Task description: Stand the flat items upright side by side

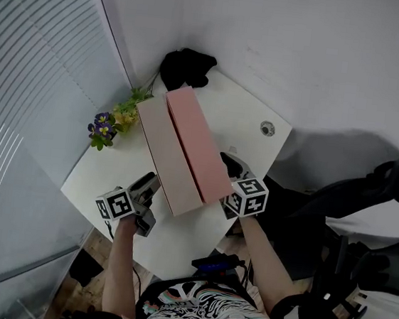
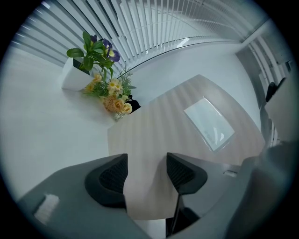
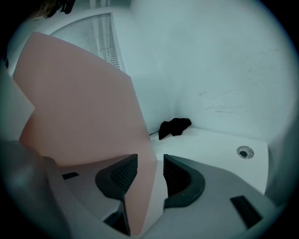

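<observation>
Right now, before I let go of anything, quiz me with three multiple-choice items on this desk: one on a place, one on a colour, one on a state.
1. Where do the flowers sit on the desk?
A) at its left edge, near the beige item
B) at its right edge
C) at its near edge

2. What colour is the item between the right tool's jaws?
A) black
B) pink
C) beige

3. How do the two flat items stand?
A) lying flat, apart
B) stacked flat
C) on edge, side by side

Answers:
1 A: the head view shows the flowers at the left edge, just beyond the beige item.
2 B: the right gripper view shows the pink item between the jaws.
3 C: the head view shows both raised on edge, faces together.
</observation>
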Demonstrator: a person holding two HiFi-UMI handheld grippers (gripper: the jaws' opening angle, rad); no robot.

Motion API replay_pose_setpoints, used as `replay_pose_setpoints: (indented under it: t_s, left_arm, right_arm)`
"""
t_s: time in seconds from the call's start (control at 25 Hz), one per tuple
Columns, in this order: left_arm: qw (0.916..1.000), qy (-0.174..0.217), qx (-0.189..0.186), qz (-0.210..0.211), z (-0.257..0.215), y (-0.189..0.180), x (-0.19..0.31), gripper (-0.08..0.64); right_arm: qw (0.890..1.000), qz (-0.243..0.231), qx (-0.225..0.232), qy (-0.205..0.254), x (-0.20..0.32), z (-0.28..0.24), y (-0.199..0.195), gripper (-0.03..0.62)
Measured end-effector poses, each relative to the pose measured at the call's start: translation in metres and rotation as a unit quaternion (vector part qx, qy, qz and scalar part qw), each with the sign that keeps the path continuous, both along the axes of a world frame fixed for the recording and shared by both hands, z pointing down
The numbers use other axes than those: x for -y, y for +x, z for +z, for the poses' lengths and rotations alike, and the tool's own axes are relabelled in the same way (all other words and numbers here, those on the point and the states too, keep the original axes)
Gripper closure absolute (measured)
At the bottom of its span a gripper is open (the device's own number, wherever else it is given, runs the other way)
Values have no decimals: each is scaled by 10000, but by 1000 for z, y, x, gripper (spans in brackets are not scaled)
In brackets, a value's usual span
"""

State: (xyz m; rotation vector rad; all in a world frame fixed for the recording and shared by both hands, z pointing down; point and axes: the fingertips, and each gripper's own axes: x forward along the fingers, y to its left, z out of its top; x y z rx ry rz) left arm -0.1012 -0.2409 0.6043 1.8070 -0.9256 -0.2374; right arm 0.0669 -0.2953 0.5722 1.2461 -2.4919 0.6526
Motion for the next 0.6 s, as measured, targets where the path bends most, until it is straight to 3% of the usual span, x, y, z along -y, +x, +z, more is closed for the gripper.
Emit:
replay_pose_setpoints:
  t_s: [0.48, 0.6]
  left_arm:
    - [9996, 91, 221, -144, -1, -7, -4, 311]
    - [9984, 253, 465, -223, -6, -11, -5, 300]
  right_arm:
    - [9987, 446, -167, 184, -4, -6, 19, 408]
    - [9974, 647, -162, 259, -9, -12, 27, 411]
